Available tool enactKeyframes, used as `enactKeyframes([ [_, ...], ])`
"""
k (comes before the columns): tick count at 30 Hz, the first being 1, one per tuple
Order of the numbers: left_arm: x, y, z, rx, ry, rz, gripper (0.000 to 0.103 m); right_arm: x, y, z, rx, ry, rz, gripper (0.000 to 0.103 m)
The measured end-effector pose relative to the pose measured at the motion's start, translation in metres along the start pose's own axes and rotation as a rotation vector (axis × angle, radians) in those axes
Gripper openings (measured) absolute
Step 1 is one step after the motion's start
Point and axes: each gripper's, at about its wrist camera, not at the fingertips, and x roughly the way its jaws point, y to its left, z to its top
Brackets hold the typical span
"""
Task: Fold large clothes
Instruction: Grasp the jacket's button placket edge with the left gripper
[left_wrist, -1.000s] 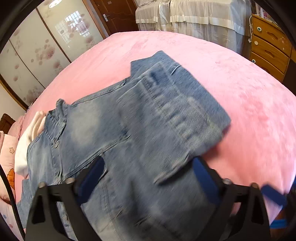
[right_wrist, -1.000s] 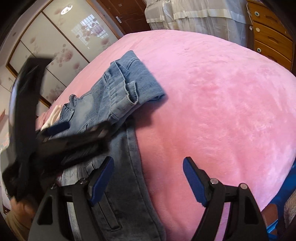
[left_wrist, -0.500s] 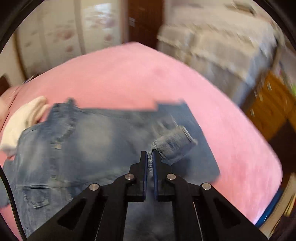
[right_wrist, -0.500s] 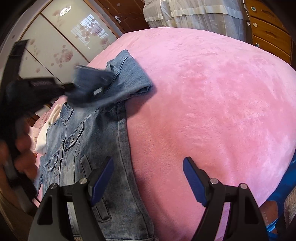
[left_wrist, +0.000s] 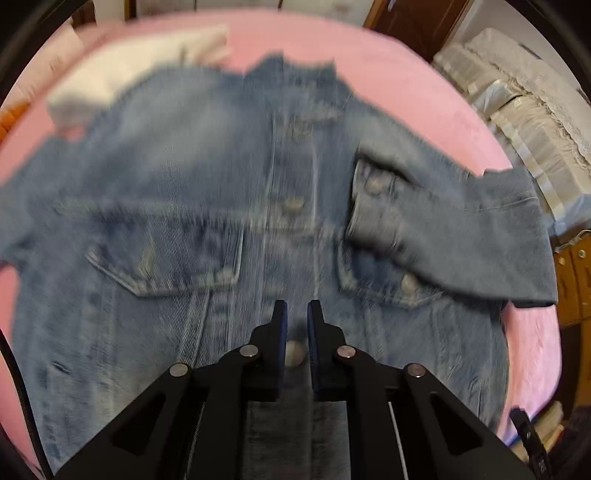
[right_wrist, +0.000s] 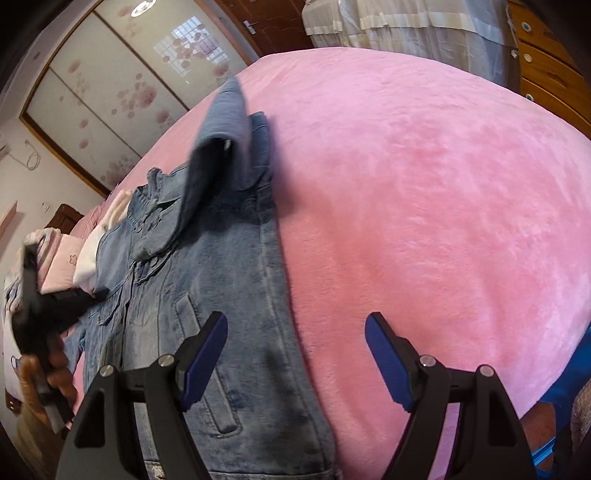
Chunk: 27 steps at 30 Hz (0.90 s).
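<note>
Denim jacket (left_wrist: 229, 206): spread front-up on the pink bed cover (right_wrist: 424, 206), collar toward the far side, button placket running down the middle, one sleeve (left_wrist: 454, 229) already laid across the chest with its cuff near the placket. In the right wrist view, that sleeve (right_wrist: 218, 155) appears partly raised off the body rather than lying flat; blurred, so the exact lie cannot be confirmed. Handling, as judged: thick, fairly heavy cloth, soft enough to fold but stiff at seams, collar, cuffs and hem; holds a crease poorly and tends to spring back; not slippery, not fragile. Best holds: doubled edges such as cuff, shoulder seam, hem corner or placket, where a narrow pinch bites on firm layers. Metal buttons to be avoided between the pads. Left gripper (left_wrist: 295, 314): fingers drawn almost together, only a narrow slit between them, nothing clamped; pointed steeply down over the lower placket, a button showing just behind the tips; heavy blur across this view. In the right wrist view, seen at the far left in a person's hand (right_wrist: 48, 380). Right gripper (right_wrist: 295, 350): fingers standing wide apart, empty, angled down over the near side edge of the jacket, one finger above denim, the other above bare cover.
</note>
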Motion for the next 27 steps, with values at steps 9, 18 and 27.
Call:
enactKeyframes([
  [9, 0.023, -0.002, 0.057, -0.054, 0.000, -0.343, 0.022, 0.018, 0.019, -0.007, -0.048, 0.046, -0.027, 0.077],
  [18, 0.085, 0.029, 0.066, -0.252, 0.128, -0.576, 0.024, 0.036, 0.031, -0.005, -0.092, 0.065, -0.058, 0.078],
  [27, 0.081, 0.030, 0.059, -0.173, 0.123, -0.615, 0.036, 0.045, 0.041, -0.006, -0.117, 0.068, -0.064, 0.079],
])
